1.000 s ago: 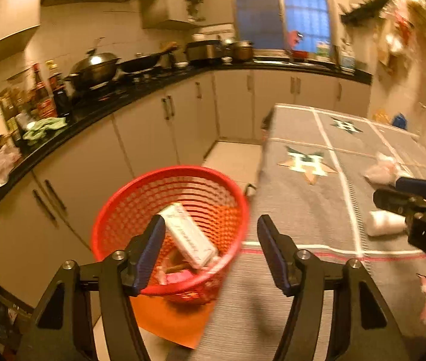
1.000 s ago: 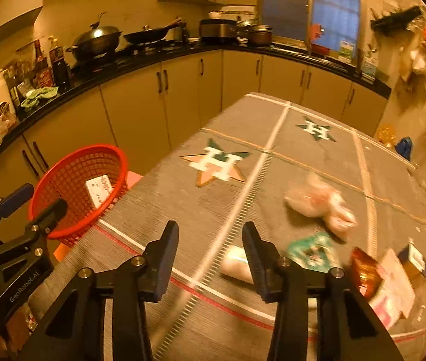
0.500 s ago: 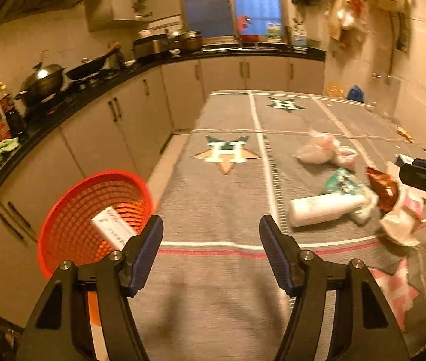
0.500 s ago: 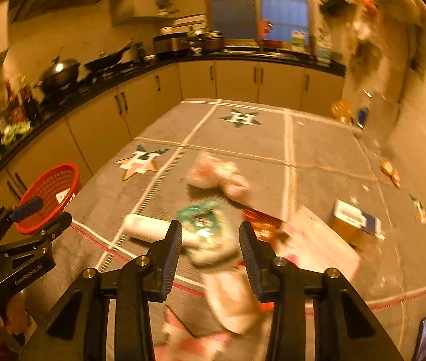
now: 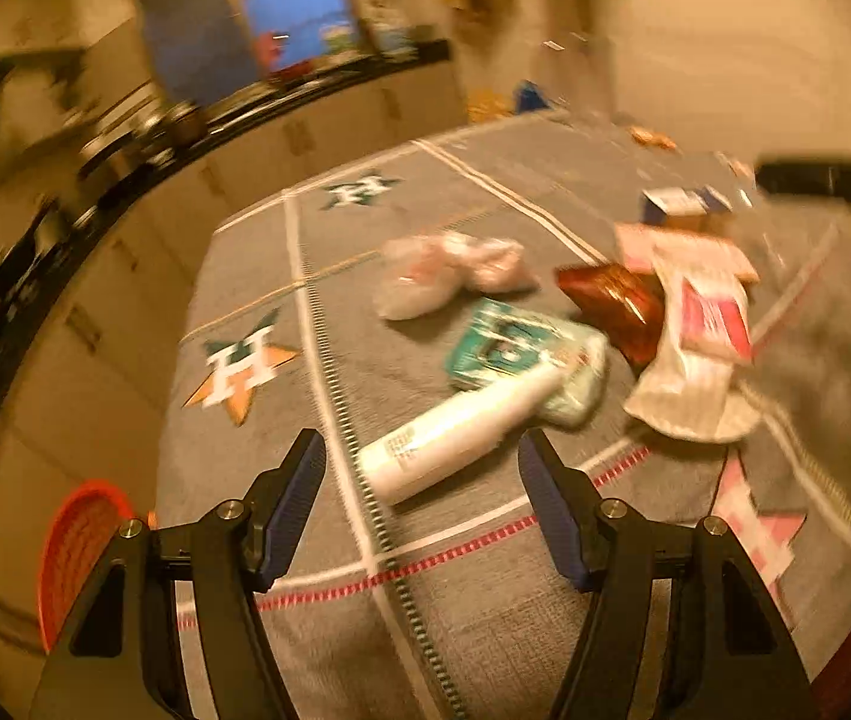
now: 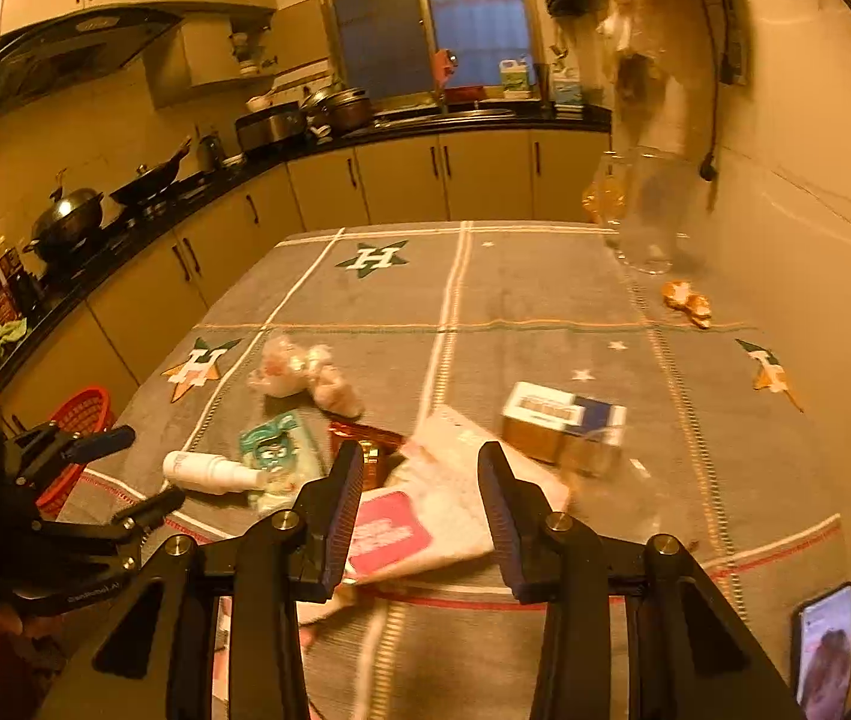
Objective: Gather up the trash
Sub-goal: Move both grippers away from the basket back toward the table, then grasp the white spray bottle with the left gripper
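Left gripper (image 5: 422, 459): fingers spread wide, holding nothing, hanging over the table (image 5: 473, 612), which wears a grey woven cloth with white stripes, a red dashed line and star "H" emblems. View is motion-blurred. Just ahead, between the fingertips, lies a white plastic bottle (image 5: 455, 432), cylindrical, on its side, its far end touching a teal printed pouch (image 5: 515, 348), soft and crinkled. Beyond that, a clear crumpled plastic bag (image 5: 449, 273). To the right: a glossy brown foil wrapper (image 5: 614, 303) and a white paper bag with pink print (image 5: 695, 348), overlapping each other.

Right gripper (image 6: 419, 480): fingers also spread, empty, straddling that white paper bag (image 6: 431, 504) from above; contact unclear. Rectangular cardboard box (image 6: 563, 423), white and blue top, just beyond the right finger. Orange scrap (image 6: 686, 300) sits well apart near the far wall side.

Red plastic mesh basket (image 6: 80, 426) stands below the table's left edge, beside the cabinets. Phone (image 6: 824, 648) lies at the near right corner.
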`<action>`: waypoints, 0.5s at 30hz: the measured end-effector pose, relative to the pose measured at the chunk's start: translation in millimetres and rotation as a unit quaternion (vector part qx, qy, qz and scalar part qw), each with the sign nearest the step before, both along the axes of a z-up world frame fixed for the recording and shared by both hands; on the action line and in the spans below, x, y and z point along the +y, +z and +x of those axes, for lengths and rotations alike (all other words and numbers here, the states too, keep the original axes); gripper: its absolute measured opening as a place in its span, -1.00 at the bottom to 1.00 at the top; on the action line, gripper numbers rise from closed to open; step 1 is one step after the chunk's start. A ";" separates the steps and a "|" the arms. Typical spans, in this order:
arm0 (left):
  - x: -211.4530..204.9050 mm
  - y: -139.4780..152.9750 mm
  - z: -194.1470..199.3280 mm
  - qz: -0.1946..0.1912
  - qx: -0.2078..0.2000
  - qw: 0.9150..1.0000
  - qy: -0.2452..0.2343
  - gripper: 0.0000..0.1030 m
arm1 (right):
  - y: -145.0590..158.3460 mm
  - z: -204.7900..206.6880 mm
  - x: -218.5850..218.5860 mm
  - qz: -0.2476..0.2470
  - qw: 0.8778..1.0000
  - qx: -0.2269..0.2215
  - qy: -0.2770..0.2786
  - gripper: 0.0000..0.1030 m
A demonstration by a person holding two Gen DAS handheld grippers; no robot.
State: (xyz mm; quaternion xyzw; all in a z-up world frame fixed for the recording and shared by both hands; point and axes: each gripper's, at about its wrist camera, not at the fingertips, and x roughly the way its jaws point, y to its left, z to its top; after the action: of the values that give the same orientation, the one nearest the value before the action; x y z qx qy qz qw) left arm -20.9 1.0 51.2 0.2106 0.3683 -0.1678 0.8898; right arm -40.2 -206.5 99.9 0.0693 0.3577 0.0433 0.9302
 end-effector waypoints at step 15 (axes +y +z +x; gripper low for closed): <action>-20.0 -34.1 41.0 0.045 0.035 0.997 -0.042 0.27 | -17.4 0.2 -112.6 0.085 0.993 0.038 -0.079 -0.17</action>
State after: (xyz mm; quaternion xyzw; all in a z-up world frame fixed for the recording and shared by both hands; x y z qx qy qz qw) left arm 20.2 -19.0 17.1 0.2598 0.3971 -0.1958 0.8582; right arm -39.9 -319.1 82.5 0.1778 0.3811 -0.0022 0.9073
